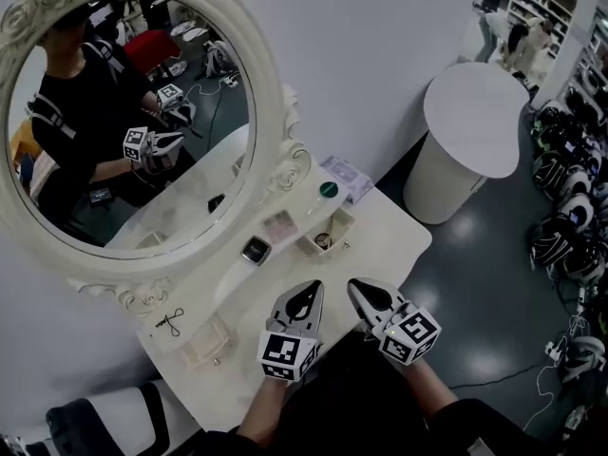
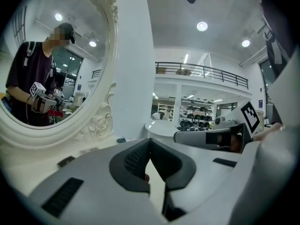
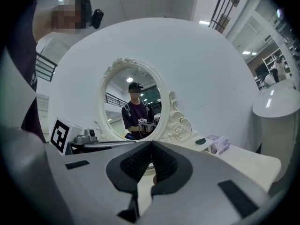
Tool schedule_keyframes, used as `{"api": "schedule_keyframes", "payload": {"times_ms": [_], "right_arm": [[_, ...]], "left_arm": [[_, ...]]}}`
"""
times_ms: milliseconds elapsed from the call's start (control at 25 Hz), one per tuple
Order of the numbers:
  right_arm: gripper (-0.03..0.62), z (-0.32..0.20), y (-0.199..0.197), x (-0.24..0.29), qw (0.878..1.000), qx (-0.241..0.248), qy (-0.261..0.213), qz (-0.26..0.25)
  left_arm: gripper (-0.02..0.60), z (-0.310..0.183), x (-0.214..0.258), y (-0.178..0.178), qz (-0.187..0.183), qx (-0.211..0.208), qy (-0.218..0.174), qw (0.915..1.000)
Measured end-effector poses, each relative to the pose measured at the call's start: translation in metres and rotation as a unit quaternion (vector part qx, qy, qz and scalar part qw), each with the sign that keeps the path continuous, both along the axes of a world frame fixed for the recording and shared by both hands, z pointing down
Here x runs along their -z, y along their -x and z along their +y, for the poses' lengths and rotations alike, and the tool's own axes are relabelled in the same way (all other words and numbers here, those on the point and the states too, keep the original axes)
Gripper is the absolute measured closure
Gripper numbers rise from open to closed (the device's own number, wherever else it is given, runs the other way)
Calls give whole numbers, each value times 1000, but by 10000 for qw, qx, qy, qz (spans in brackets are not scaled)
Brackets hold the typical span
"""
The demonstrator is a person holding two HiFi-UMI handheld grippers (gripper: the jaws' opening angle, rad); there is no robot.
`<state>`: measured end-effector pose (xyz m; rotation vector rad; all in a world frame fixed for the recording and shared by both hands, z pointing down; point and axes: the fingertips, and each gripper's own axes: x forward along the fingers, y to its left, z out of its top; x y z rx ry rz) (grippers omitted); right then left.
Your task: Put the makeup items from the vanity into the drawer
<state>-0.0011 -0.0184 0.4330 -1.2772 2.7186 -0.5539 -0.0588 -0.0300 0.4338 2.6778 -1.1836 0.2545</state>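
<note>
In the head view, one white vanity top [image 1: 385,240] stands against the wall under one oval mirror with an ornate white frame [image 1: 285,174]. Seven small things lie on the vanity top, all farther off than the grippers. They are a square dark compact with a silver rim [image 1: 256,249], a flat pink square palette [image 1: 278,223] just right of it, a small open cream box [image 1: 323,240], a round green-lidded jar [image 1: 328,189] and a lilac patterned carton [image 1: 345,176] at the far right corner. At the left end lie a small dark scissor-like tool [image 1: 172,323] and a shallow pale tray [image 1: 207,342] beside it. The two grippers, left gripper [image 1: 307,287] and right gripper [image 1: 357,288], hang side by side above the near edge, touching none of these. One round white pedestal table [image 1: 475,112] stands well apart at the right, with rows of dark helmets [image 1: 560,174] beyond it. The left gripper view shows the left gripper [image 2: 150,146] clenched, pads together and nothing between them. Unlike the head view, it shows the right gripper [image 2: 201,137] side-on and a railed balcony [image 2: 201,71]. Of the makeup it shows only the compact [image 2: 65,161] and the jar [image 2: 121,140]. The right gripper view shows the right gripper [image 3: 151,146] likewise clenched and empty, with the left gripper [image 3: 101,144] to its left. It takes in the whole mirror [image 3: 133,102], with one person reflected holding both grippers, plus the jar [image 3: 200,141], the carton [image 3: 218,144] and the pedestal table [image 3: 276,104].
</note>
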Motion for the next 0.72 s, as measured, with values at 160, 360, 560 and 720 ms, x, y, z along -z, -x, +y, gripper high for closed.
{"api": "schedule_keyframes", "payload": {"times_ms": [160,360,560,720], "right_arm": [[571,8,1,20,9988,2,-380,304],[571,13,0,46,9947,94,-844,572],[571,17,-4,74,9863,127,-1406,853],[571,18,-12,87,9830,4,-1612,879]], "left_arm": [[566,9,17,-4,171,-124,-168,9996],[566,17,40,-9,366,-105,-427,9984],[566,23,71,-18,456,-75,-929,9946],[566,24,91,-27,749,24,-1359,9879]]}}
